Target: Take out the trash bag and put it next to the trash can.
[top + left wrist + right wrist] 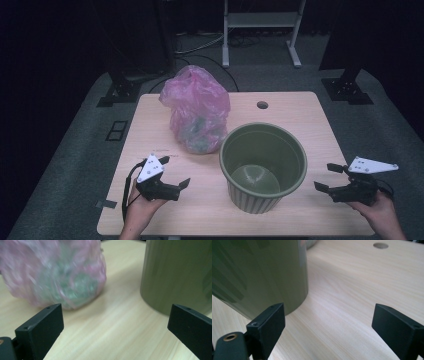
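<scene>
A pink translucent plastic bag [197,110] with greenish contents sits at the back left of the wooden table [300,212]. Beside it, at the centre, stands an olive-green ribbed pot [262,165], upright and hollow inside. My left gripper [175,171] rests low over the table's front left, open, jaws aimed between the bag [57,275] and the pot [177,275]. My right gripper [326,177] sits at the front right, open, pointing at the pot's side [259,272]. The left gripper [115,325] and the right gripper [328,327] each have bare tabletop between their jaws.
A round cable hole [262,105] lies near the table's back edge, also seen as the hole [380,245]. A strip of tape [106,204] marks the front left corner. Behind the table stand a white metal frame [262,20] and black stand bases [347,90] on grey floor.
</scene>
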Action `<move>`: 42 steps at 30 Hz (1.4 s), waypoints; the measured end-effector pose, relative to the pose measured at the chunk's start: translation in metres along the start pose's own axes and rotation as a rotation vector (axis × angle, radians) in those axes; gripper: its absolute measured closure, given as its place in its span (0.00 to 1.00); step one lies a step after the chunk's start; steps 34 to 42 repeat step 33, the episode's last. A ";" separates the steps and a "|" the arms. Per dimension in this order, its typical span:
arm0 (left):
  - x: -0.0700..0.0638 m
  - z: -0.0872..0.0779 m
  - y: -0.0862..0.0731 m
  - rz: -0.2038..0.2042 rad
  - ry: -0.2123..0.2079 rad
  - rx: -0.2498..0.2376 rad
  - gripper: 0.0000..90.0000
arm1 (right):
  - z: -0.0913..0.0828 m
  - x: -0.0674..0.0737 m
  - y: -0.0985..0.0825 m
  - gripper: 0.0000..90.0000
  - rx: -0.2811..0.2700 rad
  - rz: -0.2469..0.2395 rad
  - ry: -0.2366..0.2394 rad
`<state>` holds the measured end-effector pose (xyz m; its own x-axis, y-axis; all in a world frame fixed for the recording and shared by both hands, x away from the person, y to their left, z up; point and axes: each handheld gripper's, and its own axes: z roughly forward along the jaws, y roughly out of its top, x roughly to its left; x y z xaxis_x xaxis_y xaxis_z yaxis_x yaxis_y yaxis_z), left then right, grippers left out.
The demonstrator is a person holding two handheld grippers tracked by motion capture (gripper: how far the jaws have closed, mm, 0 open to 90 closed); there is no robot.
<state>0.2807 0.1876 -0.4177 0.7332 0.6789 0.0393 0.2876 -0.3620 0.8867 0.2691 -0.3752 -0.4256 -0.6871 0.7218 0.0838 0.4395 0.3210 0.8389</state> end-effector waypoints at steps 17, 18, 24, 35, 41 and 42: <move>-0.006 0.039 -0.039 0.042 -0.127 0.269 0.00 | 0.035 -0.006 -0.022 0.11 0.140 0.047 0.002; -0.006 0.040 -0.040 0.046 -0.131 0.283 0.00 | 0.037 -0.006 -0.023 0.11 0.152 0.045 -0.003; -0.006 0.047 -0.047 0.070 -0.143 0.326 0.00 | 0.046 -0.005 -0.028 0.11 0.200 0.046 -0.010; -0.005 0.047 -0.050 0.072 -0.146 0.293 0.00 | 0.054 -0.004 -0.032 0.11 0.228 0.002 -0.081; -0.005 0.047 -0.050 0.072 -0.146 0.293 0.00 | 0.054 -0.004 -0.032 0.11 0.228 0.002 -0.081; -0.005 0.047 -0.050 0.072 -0.146 0.293 0.00 | 0.054 -0.004 -0.032 0.11 0.228 0.002 -0.081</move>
